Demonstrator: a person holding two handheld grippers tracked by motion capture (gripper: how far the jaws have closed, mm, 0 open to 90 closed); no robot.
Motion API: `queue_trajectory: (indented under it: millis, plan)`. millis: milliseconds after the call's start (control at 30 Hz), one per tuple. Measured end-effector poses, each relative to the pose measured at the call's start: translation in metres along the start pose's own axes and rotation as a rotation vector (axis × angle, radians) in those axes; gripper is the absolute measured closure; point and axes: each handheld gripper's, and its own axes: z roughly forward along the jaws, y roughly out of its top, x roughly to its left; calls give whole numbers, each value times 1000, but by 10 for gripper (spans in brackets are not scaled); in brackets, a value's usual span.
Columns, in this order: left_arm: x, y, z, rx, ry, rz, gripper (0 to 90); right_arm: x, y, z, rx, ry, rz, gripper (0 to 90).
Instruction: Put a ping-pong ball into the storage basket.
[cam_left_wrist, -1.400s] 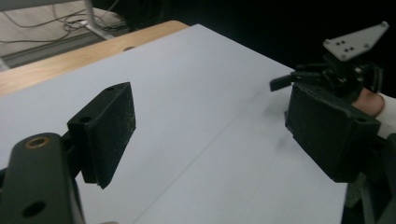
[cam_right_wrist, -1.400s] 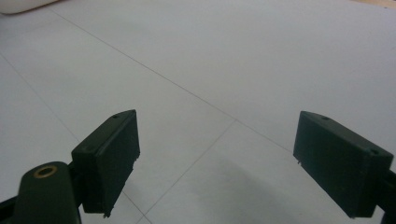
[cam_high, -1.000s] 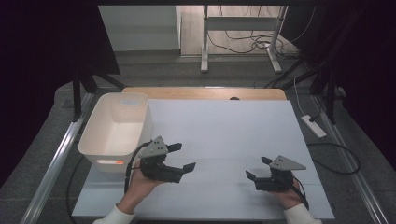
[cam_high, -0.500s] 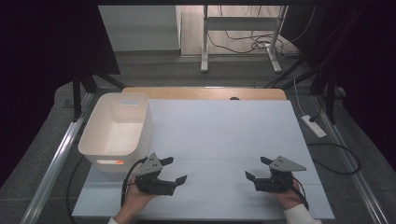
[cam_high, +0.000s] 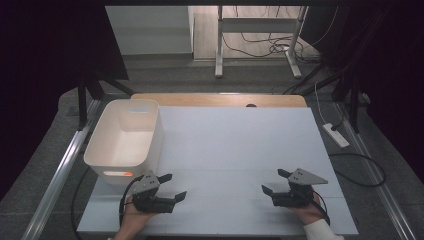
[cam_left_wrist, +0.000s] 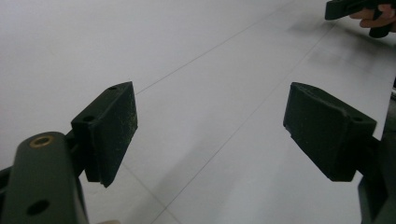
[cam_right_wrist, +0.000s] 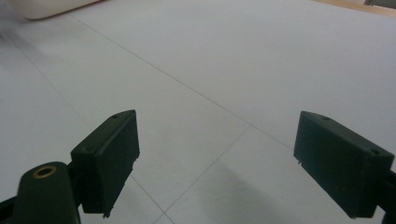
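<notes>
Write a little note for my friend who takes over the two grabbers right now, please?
Left gripper: open, nothing between the jaws, low over the white table, just in front of the white bin.
Right gripper: open and empty too, low over the table's near right part.
The bin stands at the table's left edge; its inside looks bare as far as the high view shows.
Done: nothing is held.
Left: no loose item lies on the table to pick up; wait for one.

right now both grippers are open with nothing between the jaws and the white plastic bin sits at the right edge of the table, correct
Not quite. The white plastic bin sits at the left edge of the table, as the high view shows. The rest holds: the left gripper and the right gripper are open with nothing between the jaws.
</notes>
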Motion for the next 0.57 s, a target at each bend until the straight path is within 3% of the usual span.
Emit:
queue_trajectory:
  millis: [567]
  plan:
    - [6, -5, 0, 4, 28, -20, 182, 4, 0, -2, -3, 24, -25, 140]
